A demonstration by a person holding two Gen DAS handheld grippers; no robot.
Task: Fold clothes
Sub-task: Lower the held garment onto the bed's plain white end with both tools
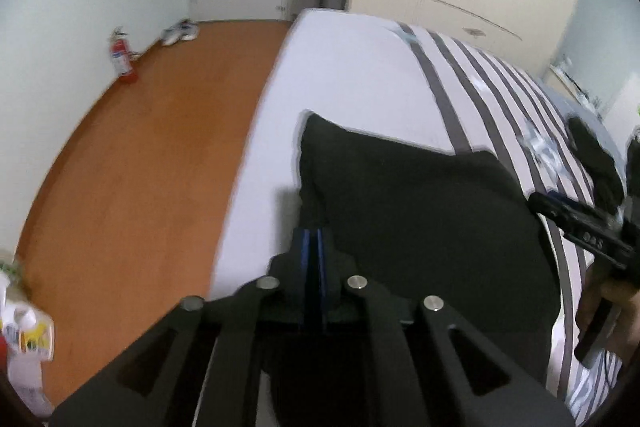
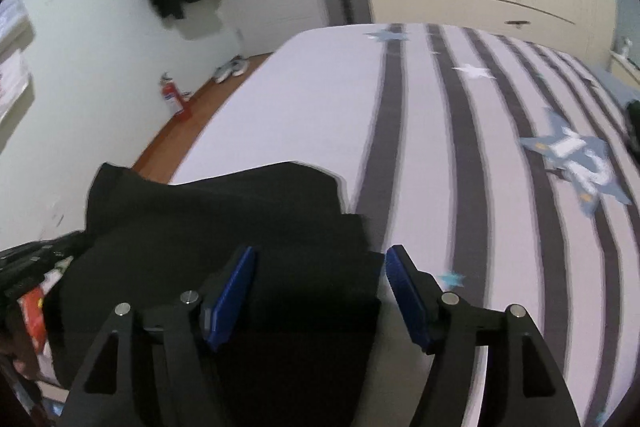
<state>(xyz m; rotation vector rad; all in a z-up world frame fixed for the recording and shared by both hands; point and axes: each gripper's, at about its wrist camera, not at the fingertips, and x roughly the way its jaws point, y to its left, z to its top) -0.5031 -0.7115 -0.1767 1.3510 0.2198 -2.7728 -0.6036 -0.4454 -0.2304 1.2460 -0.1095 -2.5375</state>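
A black garment lies on the near part of the bed, over its plain white strip and just beside the first grey stripe of the bedcover. The left tool has its 2 blue pads pressed together on a bunched edge of the cloth, on the garment's side nearest the floor. The right tool is spread wide, its pads either side of the dark cloth below, gripping nothing that I can see.

My guess is that a fold is in hand: one edge is pinched while the other tool is either about to take a second hold or has just let go. The blur does not settle which. Either way, the pinched edge needs to stay taut and level with the rest of the garment, so the cloth does not bunch.

As for writing, the right tool's body shows pale letters in the left view, too smeared to read. A red fire extinguisher stands by the wall beyond the bed; its label is illegible too.
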